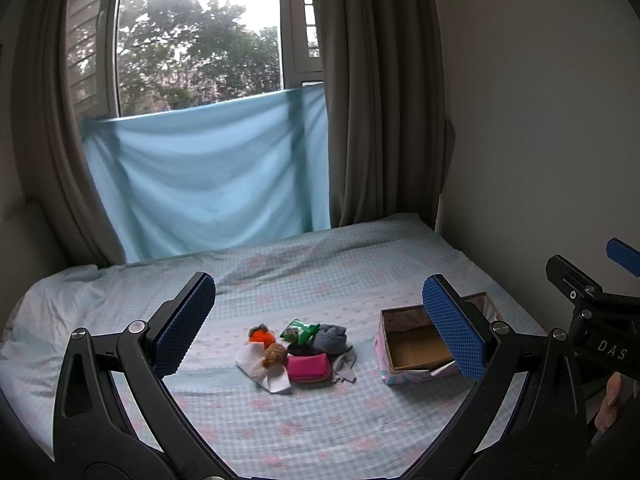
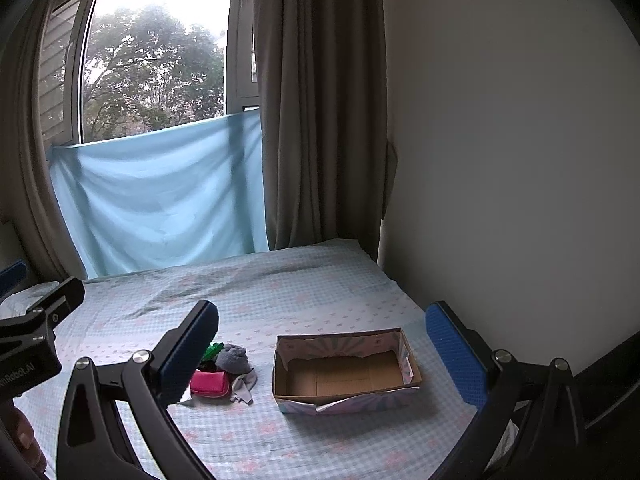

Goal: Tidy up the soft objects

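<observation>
On the checked bedsheet (image 1: 280, 420), a small heap of soft items sits left of an open cardboard box (image 1: 416, 350), near it but not touching. The heap holds an orange plush (image 1: 261, 336), a brown plush (image 1: 275, 354), a pink pouch (image 1: 309, 367), a rolled grey sock (image 1: 330, 338), a green packet (image 1: 299, 330) and a white cloth (image 1: 262, 370). The box looks empty, so the sorting seems not yet begun.

The step in hand is likely the first pick. To do it well, come down on 1 item at the heap's edge, such as the pink pouch, pinch its middle so it does not sag, and lift clear before crossing to the box. Cloth under the toys could drag along.

The left gripper (image 1: 320, 330) hangs above the bed with its jaws spread wide, holding and touching nothing. The right gripper (image 2: 320, 352) is likewise wide open and bare, hovering on the box's side.
</observation>
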A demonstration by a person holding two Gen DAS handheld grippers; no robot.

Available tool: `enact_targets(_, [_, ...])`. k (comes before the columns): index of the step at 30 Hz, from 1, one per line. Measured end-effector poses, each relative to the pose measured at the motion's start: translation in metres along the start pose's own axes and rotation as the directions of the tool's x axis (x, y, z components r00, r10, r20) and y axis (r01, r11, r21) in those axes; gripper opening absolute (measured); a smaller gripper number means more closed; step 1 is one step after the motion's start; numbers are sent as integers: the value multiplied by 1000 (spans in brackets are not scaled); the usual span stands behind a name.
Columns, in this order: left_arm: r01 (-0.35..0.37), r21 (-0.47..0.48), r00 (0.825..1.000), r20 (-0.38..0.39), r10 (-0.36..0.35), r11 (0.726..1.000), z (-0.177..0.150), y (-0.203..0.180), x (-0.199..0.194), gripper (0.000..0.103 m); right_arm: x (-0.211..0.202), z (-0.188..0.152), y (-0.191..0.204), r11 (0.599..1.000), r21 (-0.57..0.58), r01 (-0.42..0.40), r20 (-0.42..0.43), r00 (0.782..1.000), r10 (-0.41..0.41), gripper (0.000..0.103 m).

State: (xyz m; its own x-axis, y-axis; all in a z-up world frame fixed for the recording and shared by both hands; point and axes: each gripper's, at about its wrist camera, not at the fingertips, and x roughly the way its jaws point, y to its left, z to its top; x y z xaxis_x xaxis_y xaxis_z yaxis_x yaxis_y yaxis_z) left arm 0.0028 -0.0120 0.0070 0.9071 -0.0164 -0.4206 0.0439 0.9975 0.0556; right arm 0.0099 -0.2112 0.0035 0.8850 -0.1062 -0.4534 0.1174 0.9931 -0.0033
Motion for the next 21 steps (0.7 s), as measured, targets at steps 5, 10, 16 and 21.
enact_targets(5, [4,0,1000,-1,-4,1000,1,1,2,103,1,-2,3,1000,-3,3,-3,1000,-3,103])
enact_targets(10, [5,0,1000,0,-5,1000,0,1,3,103,-1,-2,4,1000,-5,5,-2,1000,-5,103])
enact_targets(16, [12,-5,1000,-4,-12,1000,0,3,3,103,-1,-3,6,1000,-6,0,-6,1000,0,103])
enact_targets(21, [13,-3,1000,-4,-13,1000,1,4,4,103,0,-2,6,1000,-8,-1,-4,1000,1,103])
